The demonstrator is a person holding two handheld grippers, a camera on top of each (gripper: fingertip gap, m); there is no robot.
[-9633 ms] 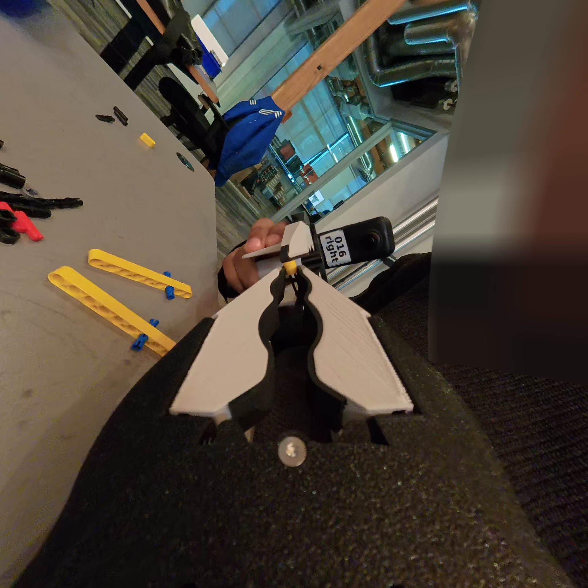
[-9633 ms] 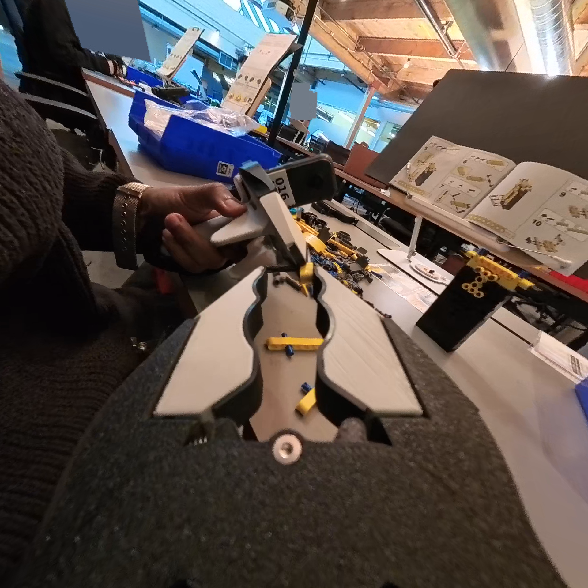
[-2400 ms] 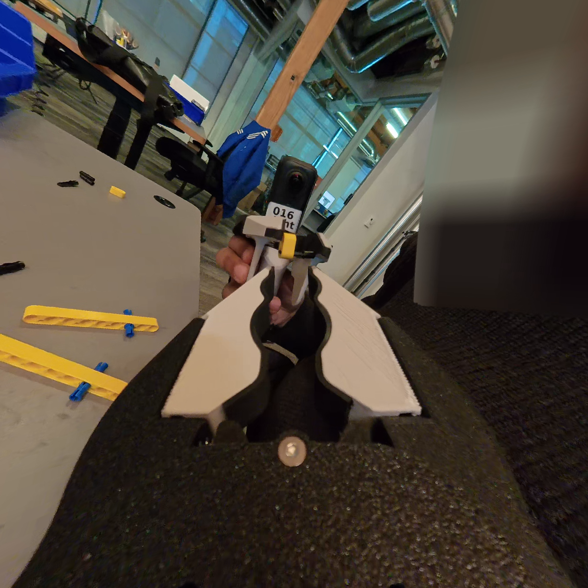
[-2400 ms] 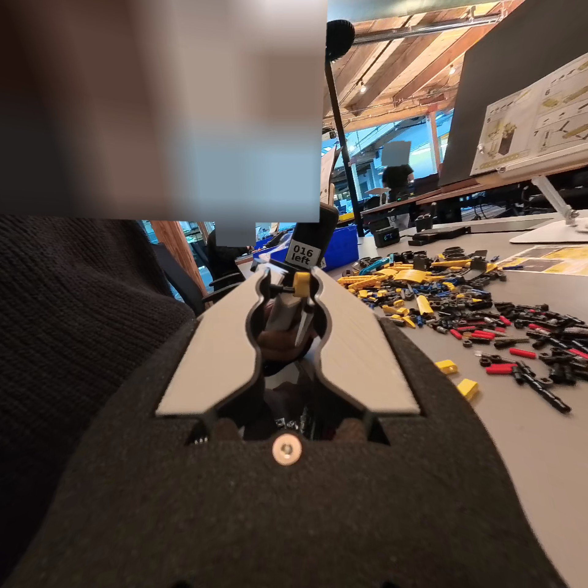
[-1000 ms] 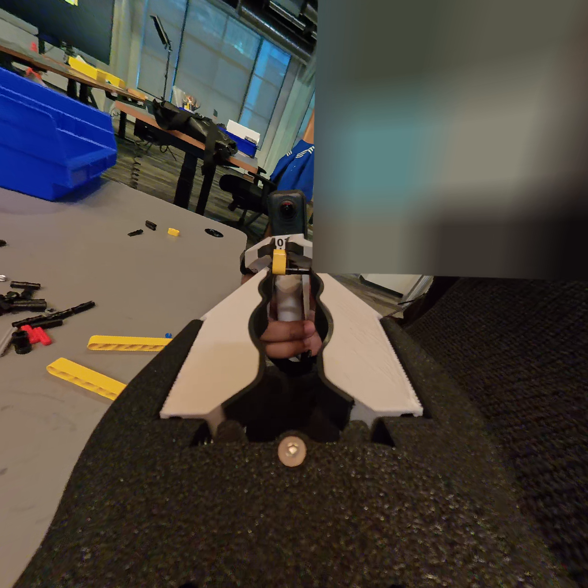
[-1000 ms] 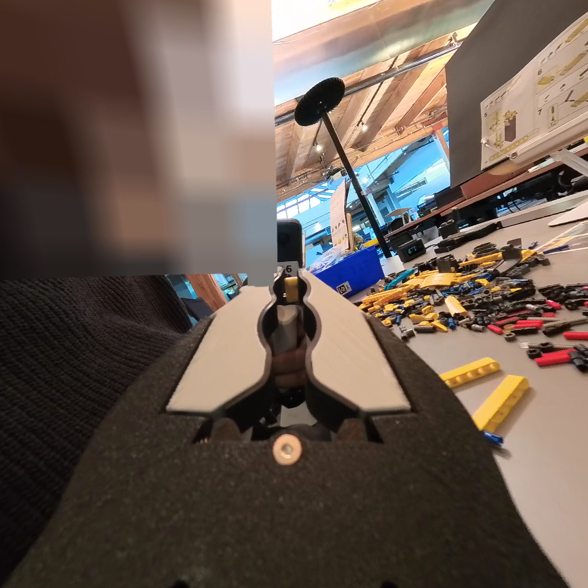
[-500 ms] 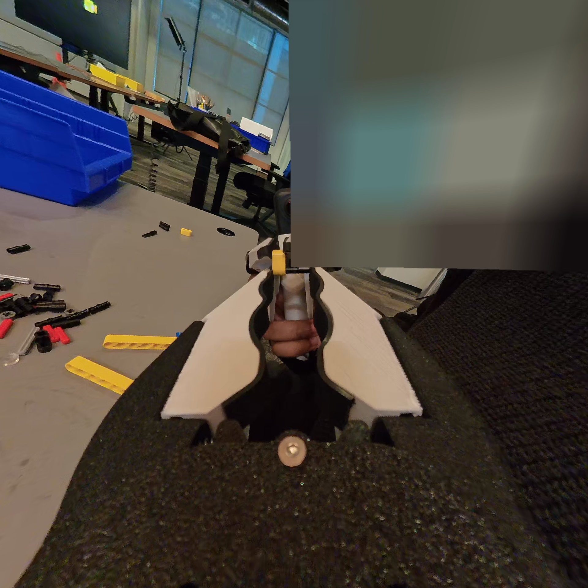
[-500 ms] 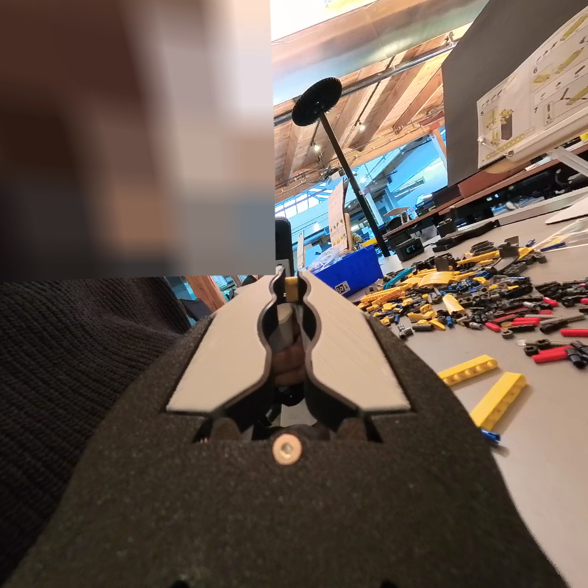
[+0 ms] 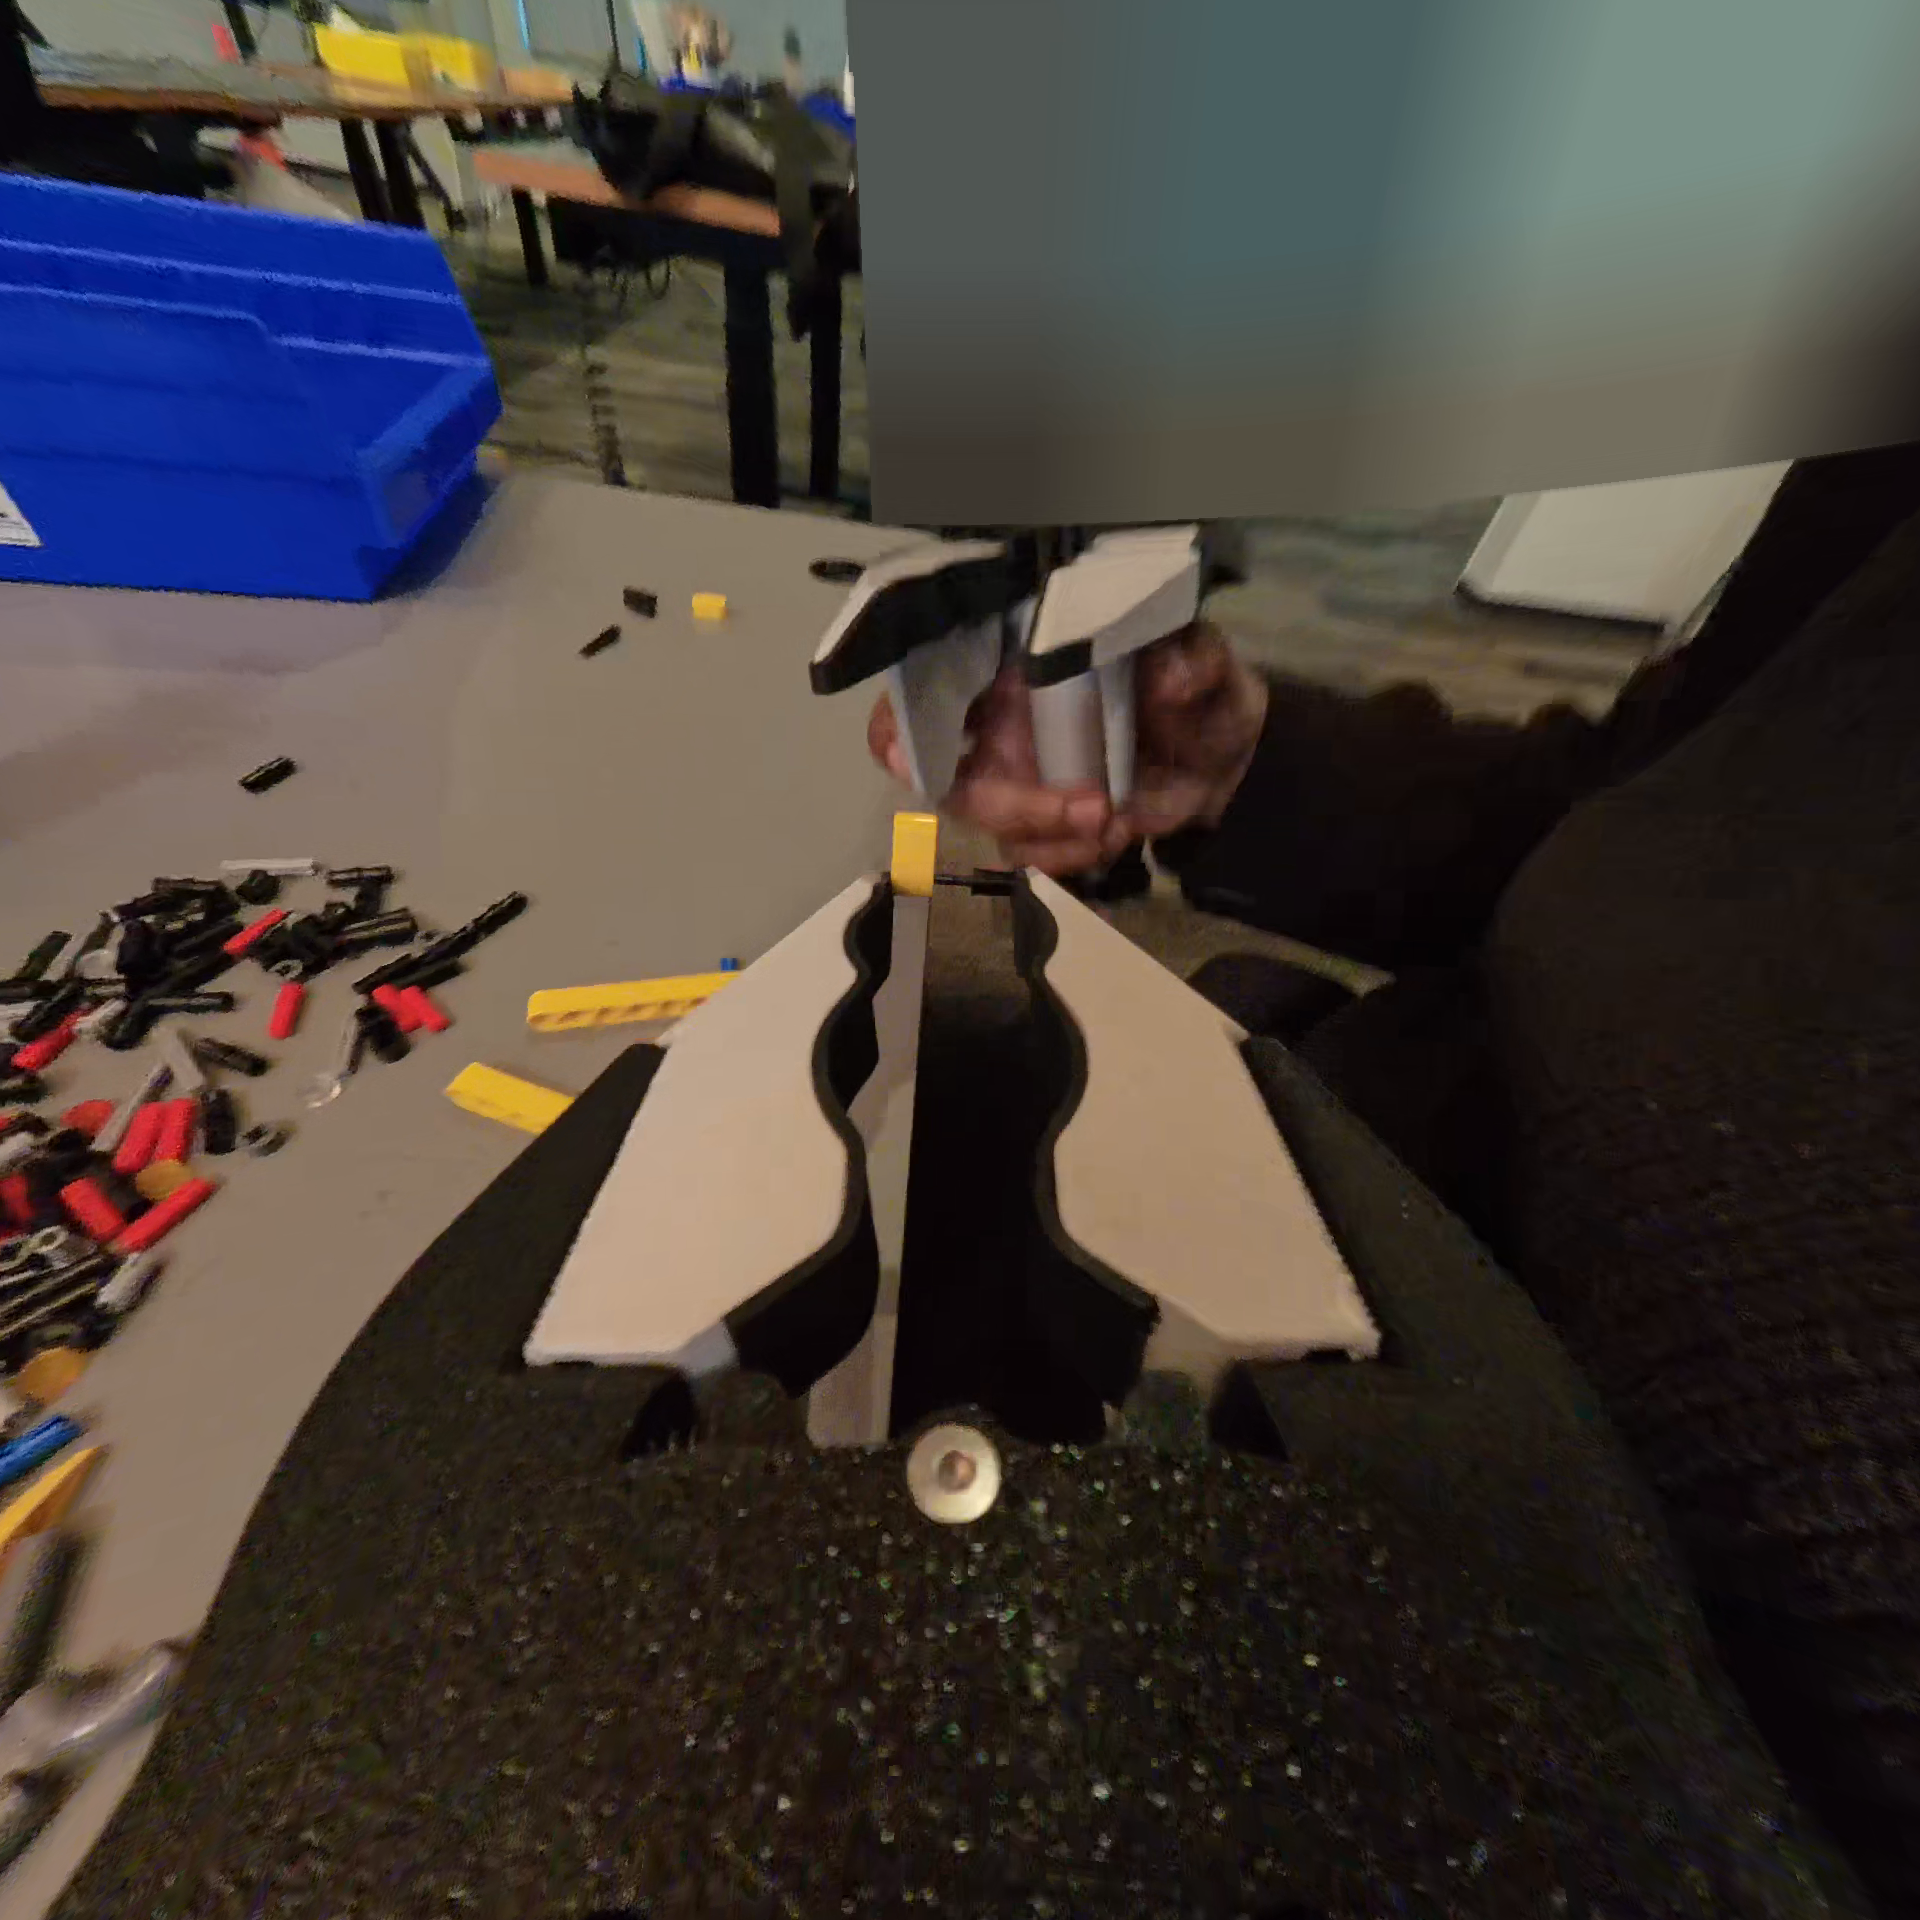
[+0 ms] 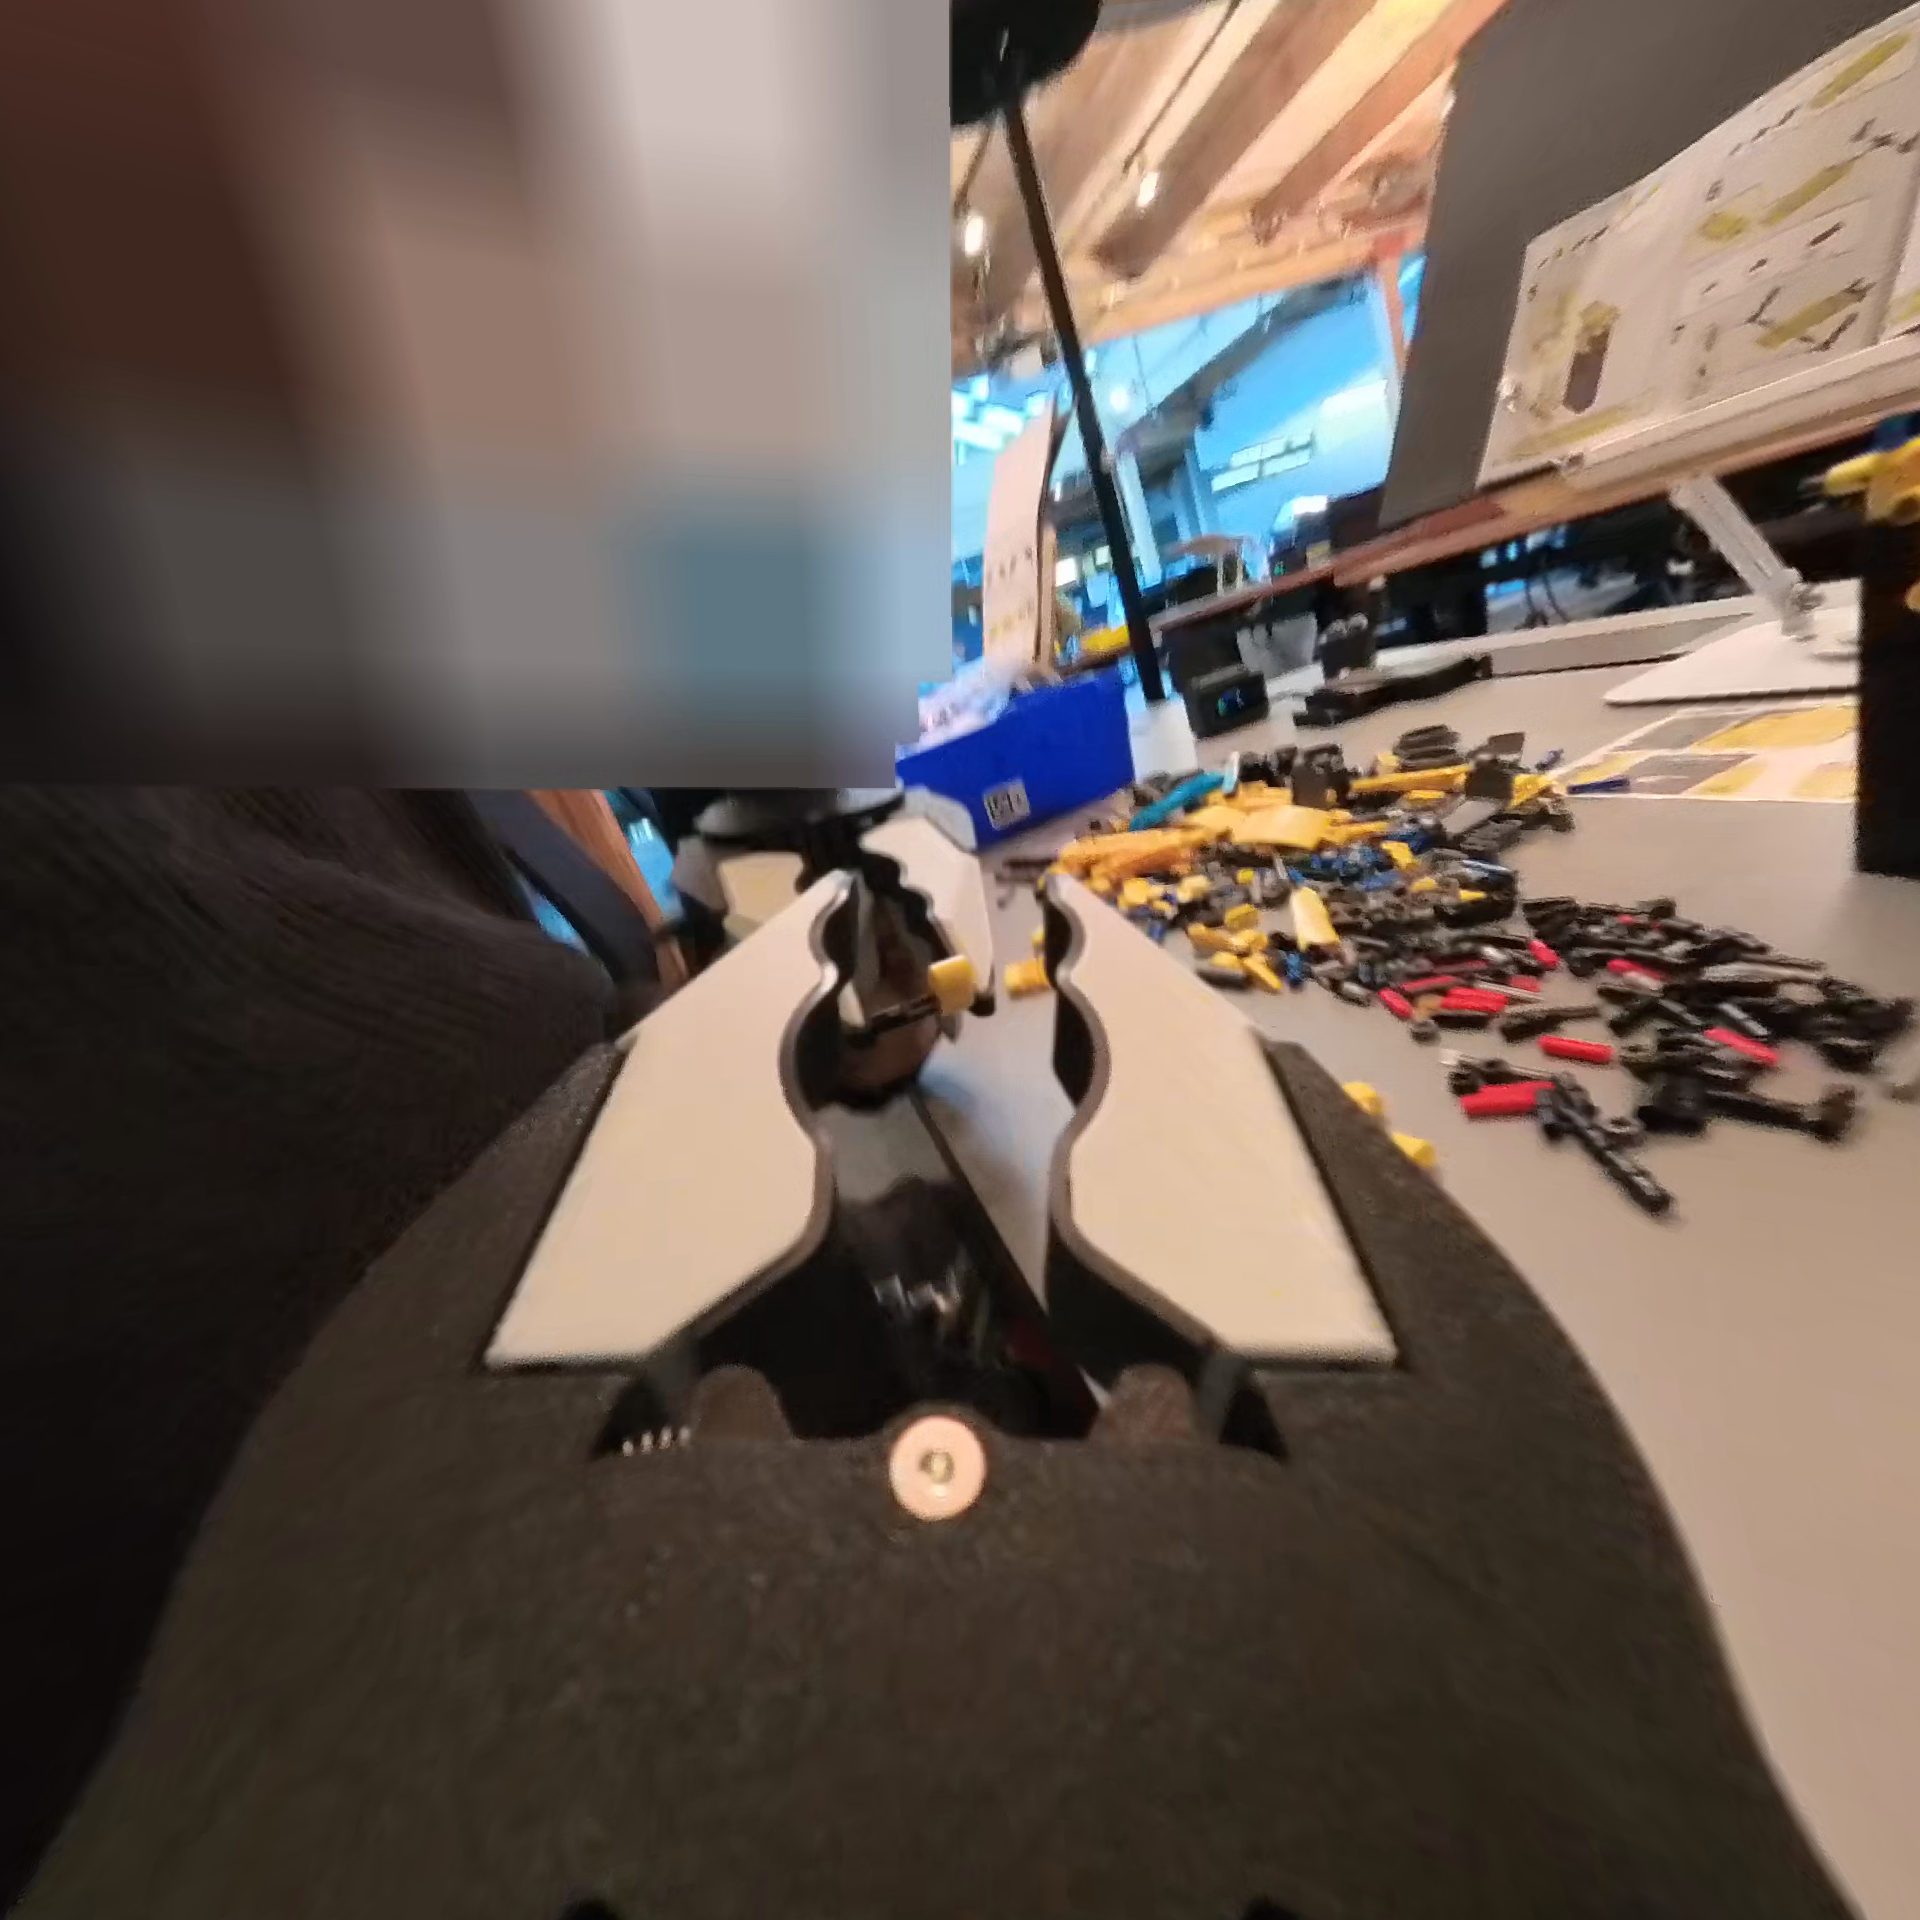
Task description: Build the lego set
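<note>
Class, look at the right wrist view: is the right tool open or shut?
Open. The right tool shows a clear gap between its fingertips, with grey table visible through it and nothing gripped.

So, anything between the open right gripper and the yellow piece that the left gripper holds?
Nothing visible. The small yellow piece and its black pin sit in the left gripper; the right gripper faces them across open air.
</note>
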